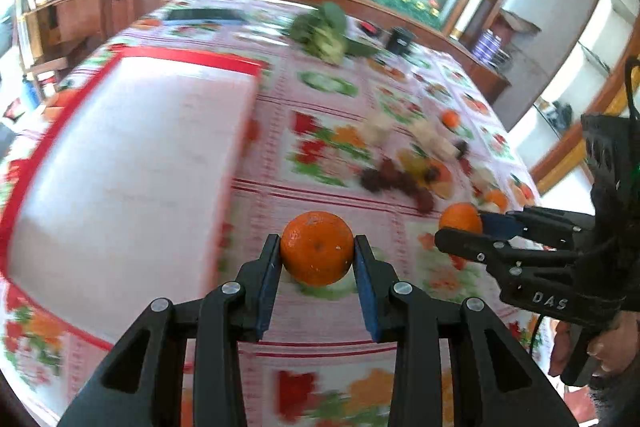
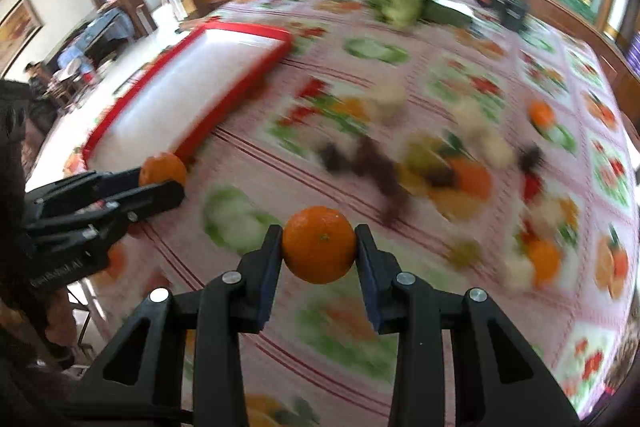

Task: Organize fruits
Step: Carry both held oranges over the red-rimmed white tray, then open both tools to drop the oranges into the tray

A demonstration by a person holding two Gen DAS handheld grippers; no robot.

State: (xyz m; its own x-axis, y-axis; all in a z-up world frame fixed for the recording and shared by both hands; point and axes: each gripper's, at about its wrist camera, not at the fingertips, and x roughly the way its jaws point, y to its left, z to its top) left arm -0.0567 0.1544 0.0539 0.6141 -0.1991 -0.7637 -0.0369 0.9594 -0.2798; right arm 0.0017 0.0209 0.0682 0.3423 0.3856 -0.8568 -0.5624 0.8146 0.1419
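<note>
Fruit-print desk (image 1: 320,131); left gripper (image 1: 316,255) and right gripper (image 2: 319,247) each clamp a round orange tangerine (image 1: 317,247) (image 2: 319,244). We keep jaws closed, clear the red-rimmed white tray (image 1: 132,163) lip, release low

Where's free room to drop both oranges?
The red-rimmed tray looks bare inside, which makes it the best spot; the left tool with its orange is beside its rim. The tablecloth under the right tool and its orange is also free. It's crowded to the right of the tray: a blurred fruit pile.
</note>
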